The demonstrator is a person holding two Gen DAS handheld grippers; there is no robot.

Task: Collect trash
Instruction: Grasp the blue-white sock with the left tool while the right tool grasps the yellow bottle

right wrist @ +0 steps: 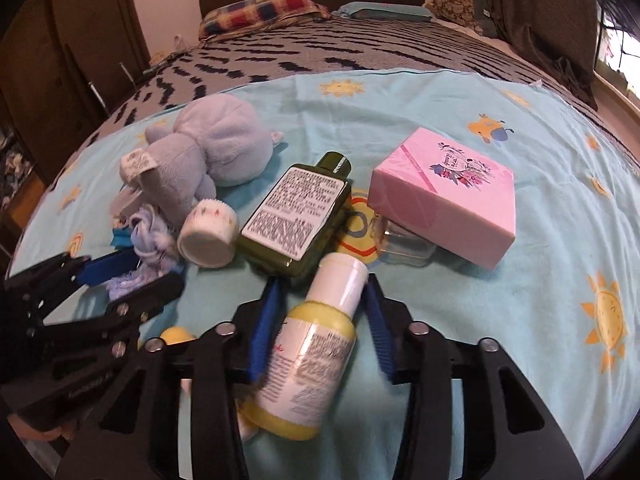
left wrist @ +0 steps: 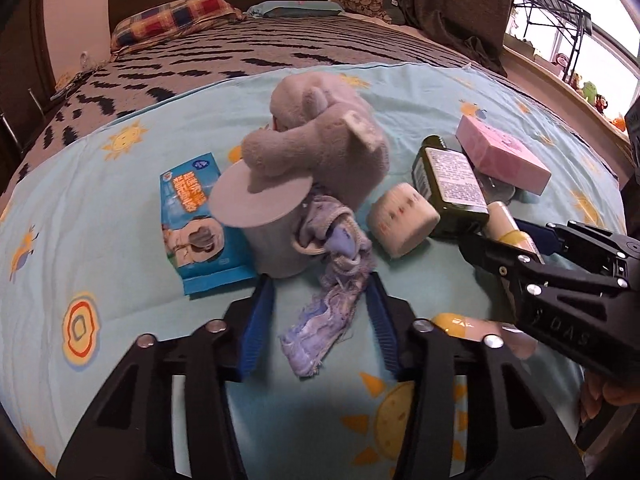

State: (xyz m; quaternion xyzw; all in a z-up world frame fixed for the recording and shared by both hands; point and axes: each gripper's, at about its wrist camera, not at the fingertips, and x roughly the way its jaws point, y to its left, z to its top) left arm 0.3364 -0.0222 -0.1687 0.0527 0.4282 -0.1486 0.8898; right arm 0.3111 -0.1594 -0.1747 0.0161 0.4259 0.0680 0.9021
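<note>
On the sun-print sheet (left wrist: pixel 132 208) at the foot of the bed, our two grippers each straddle a piece of the clutter. Our left gripper (left wrist: pixel 318 322) has its blue pads on either side of a frayed purple rag (left wrist: pixel 320 320) that trails down from a grey mug (left wrist: pixel 276 240); the pads stand just beside the cloth and do not yet press it, so we call that gripper spread around it. Our right gripper (right wrist: pixel 322 330) has its pads against the sides of a yellow bottle (right wrist: pixel 308 364) with a white cap, lying on its side just in front of a green bottle (right wrist: pixel 296 216); it appears to be pinching the bottle.

We judge the rag light, limp and easy to bunch, so a pinch across its thick middle fold should carry it, though its far end lies against the mug handle and may tug. The yellow bottle looks stiff, smooth and probably slippery under its glossy label, so we would hold it across the body below the cap. The stuffed toy (left wrist: pixel 320 140), pink box (right wrist: pixel 444 196) and tape roll (right wrist: pixel 208 236) lie close by.
</note>
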